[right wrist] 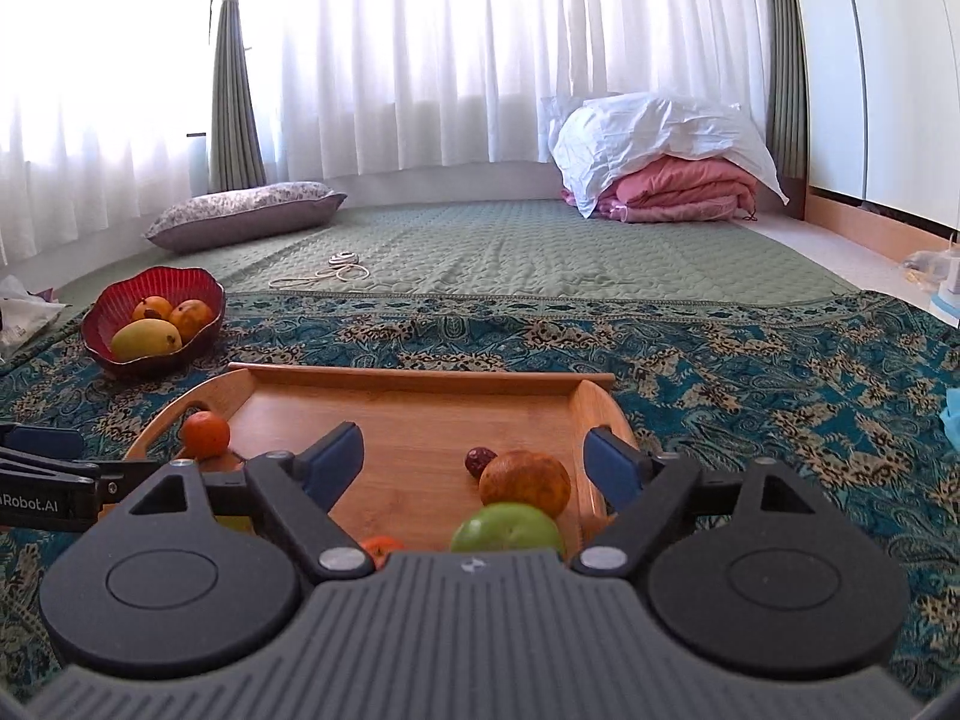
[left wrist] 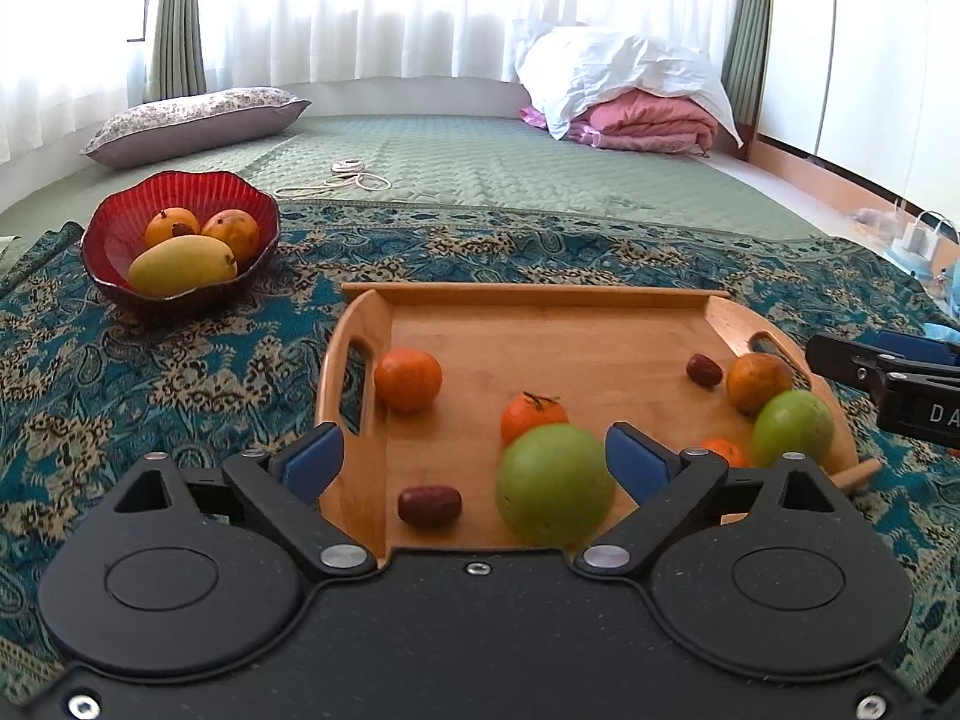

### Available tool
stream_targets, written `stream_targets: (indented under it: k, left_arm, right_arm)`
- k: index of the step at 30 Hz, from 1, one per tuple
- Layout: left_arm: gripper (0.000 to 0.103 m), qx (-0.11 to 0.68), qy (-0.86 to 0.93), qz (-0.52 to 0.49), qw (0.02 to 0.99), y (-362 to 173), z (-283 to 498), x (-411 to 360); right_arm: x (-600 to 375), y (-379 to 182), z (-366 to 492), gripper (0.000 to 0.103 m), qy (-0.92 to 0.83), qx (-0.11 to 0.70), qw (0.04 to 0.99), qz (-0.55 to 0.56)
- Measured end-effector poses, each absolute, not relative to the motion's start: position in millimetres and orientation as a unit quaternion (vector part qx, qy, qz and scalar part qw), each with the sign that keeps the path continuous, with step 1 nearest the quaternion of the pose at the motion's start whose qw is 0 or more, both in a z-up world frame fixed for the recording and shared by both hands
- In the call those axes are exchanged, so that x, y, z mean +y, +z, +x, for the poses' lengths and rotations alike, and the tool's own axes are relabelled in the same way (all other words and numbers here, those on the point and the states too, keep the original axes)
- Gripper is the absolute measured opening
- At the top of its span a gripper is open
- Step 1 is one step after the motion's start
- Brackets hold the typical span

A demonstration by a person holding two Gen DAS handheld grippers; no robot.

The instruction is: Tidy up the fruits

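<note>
A wooden tray lies on the patterned cloth. It holds two green fruits, several oranges and two dark red dates. A red bowl at the far left holds a yellow mango and two orange fruits. My left gripper is open and empty over the tray's near left, the near green fruit just inside its right finger. My right gripper is open and empty over the tray's right side, above an orange and a green fruit.
A blue patterned cloth covers the floor mat. Farther back lie a grey pillow, a coiled white cord and folded pink bedding under a white sheet. Small items and a charger stand at the right edge.
</note>
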State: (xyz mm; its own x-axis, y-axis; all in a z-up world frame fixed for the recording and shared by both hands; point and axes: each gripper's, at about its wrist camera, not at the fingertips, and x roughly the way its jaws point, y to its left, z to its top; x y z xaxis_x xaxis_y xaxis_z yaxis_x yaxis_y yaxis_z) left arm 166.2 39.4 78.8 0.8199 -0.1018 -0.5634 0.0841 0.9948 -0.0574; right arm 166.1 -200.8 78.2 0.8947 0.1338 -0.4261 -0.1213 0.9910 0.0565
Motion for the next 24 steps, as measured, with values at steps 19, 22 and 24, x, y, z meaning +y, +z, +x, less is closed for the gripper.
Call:
stream_targets:
  k: [19, 22, 24]
  left_arm:
    - [0.096, 0.298, -0.045, -0.010, 0.953, 55, 117, 24]
    - [0.096, 0.298, -0.036, -0.009, 0.954, 49, 112, 22]
    - [0.096, 0.299, -0.032, -0.010, 0.954, 46, 109, 21]
  right_arm:
    - [-199, 51, 109, 0.096, 0.049, 0.186, 0.981, -0.004]
    - [-199, 45, 104, 0.096, 0.045, 0.186, 0.981, -0.004]
    - [-200, 41, 101, 0.098, 0.044, 0.188, 0.981, 0.005]
